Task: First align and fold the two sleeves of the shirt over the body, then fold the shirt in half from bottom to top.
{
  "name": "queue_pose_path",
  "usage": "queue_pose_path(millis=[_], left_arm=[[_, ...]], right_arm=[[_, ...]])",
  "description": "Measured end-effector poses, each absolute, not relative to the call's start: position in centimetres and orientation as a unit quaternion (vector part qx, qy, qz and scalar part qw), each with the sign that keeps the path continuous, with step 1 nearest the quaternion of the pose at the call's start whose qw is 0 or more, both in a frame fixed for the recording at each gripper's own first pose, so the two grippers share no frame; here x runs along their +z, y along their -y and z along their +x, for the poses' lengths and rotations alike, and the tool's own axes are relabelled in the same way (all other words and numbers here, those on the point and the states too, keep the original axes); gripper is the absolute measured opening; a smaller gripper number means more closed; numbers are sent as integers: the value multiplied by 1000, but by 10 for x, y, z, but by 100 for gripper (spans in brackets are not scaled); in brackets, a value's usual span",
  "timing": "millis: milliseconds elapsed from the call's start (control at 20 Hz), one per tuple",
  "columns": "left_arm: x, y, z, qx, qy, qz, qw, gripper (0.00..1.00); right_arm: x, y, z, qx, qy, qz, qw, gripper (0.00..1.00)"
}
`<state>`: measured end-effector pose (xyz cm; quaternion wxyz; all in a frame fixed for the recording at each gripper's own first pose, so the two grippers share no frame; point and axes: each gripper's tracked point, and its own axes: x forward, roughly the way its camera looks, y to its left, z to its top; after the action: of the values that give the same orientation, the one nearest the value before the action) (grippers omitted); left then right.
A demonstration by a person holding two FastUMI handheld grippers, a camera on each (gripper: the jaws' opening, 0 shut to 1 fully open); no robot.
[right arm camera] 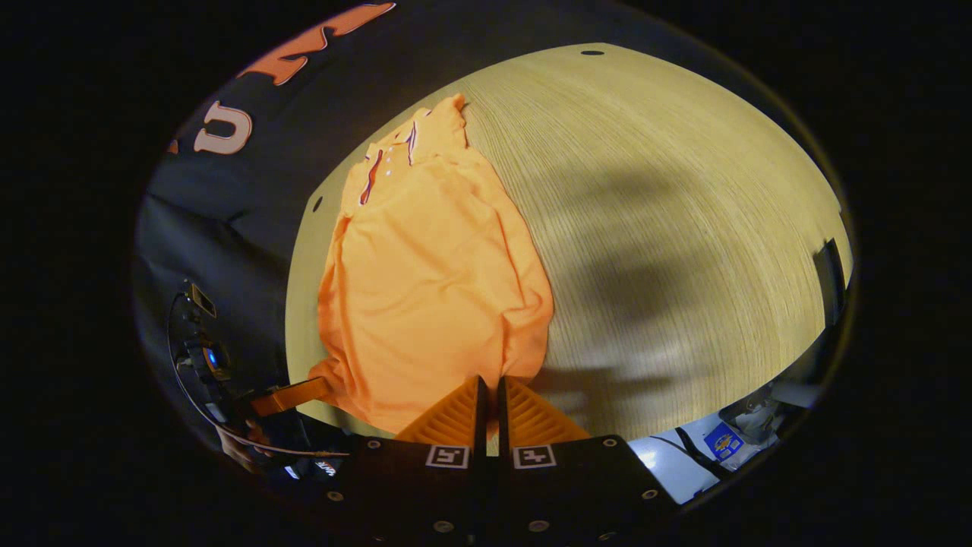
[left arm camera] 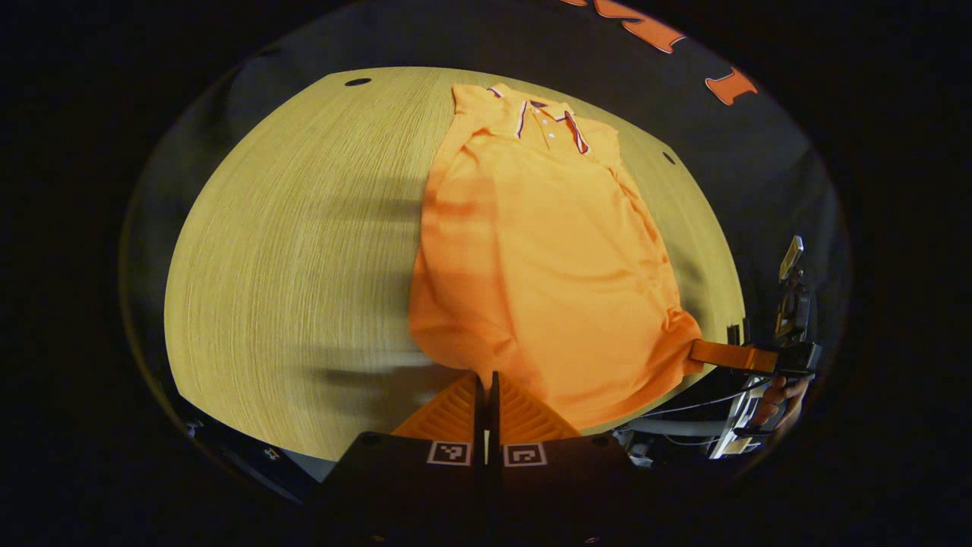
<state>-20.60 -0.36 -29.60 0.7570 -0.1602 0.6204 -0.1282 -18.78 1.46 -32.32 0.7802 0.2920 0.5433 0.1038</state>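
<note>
Both grippers, left gripper point(left arm camera: 486, 380) and right gripper point(right arm camera: 490, 384), pinch the near hem corners of the soft orange polo shirt point(left arm camera: 531, 251) on the wooden table point(left arm camera: 304, 266). The light, limp cloth will likely sag unless held by both corners.

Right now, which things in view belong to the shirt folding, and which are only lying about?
For the job:
orange polo shirt with striped collar
left gripper, at the bottom hem
right gripper, at the bottom hem

Just there:
light wooden table
small blue box, beyond the table edge
</note>
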Motion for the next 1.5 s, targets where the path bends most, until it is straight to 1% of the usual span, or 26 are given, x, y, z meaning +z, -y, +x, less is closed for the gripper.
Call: queue_pose_path(millis=[300, 500, 600, 700, 900, 1100, 1200, 1350, 1500], left_arm=[[-260, 11, -138, -141, -580, -171, 784, 1], [-248, 11, -88, -148, -562, -166, 797, 1], [-248, 3, -62, -152, -552, -134, 809, 1], [-244, 7, -37, -165, -545, -133, 811, 1], [-239, 3, 28, -183, -521, -125, 824, 1], [-260, -6, 90, -190, -508, -97, 835, 1], [-275, -13, 119, -186, -503, -77, 840, 1], [-287, -19, 151, -191, -498, -67, 843, 1], [-300, -24, 186, -193, -489, -49, 849, 1]], right_arm=[[-286, -3, -126, 112, -507, 309, 797, 7], [-263, -3, -81, 121, -492, 304, 807, 6], [-264, -2, -63, 114, -495, 291, 811, 7], [-259, -10, -44, 115, -497, 300, 806, 6], [-253, -13, 5, 103, -498, 282, 813, 6], [-251, -12, 61, 87, -501, 257, 822, 6], [-257, -8, 91, 69, -501, 245, 827, 6], [-262, -15, 129, 62, -506, 252, 823, 6], [-261, -14, 169, 50, -502, 248, 827, 7]])
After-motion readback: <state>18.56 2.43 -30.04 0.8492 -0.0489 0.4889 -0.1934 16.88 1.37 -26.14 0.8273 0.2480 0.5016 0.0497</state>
